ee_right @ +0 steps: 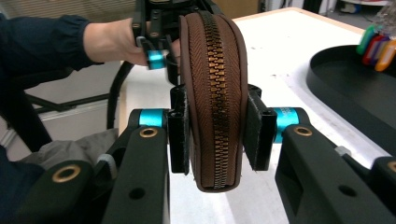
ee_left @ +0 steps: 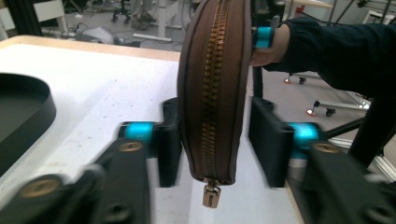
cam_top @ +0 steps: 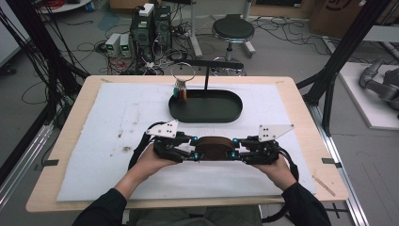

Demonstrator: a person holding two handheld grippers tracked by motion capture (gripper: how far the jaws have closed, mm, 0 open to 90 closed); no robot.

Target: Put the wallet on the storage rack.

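Right gripper first — its pads press both faces of the brown zip pouch, clamped on one end, zipper edge facing the camera. Left gripper straddles the other end; one pad touches the fabric, the other stands a little off, so we read it as not fully closed. The zipper pull hangs below that end, between the left jaws.

In the high view we hold the pouch level between both grippers, above the white mat, near the table's front edge, about midway between left and right edges. Black oval tray sits farther back toward the far edge, with a stand and some coloured tags at its left end.

Step in hand looks like steadying the pouch for unzipping. To do it well we'd keep the right clamp firm and low on the seam, close the left on the pull rather than the fabric — then draw along the zipper line, not away from it, so the teeth don't bind.
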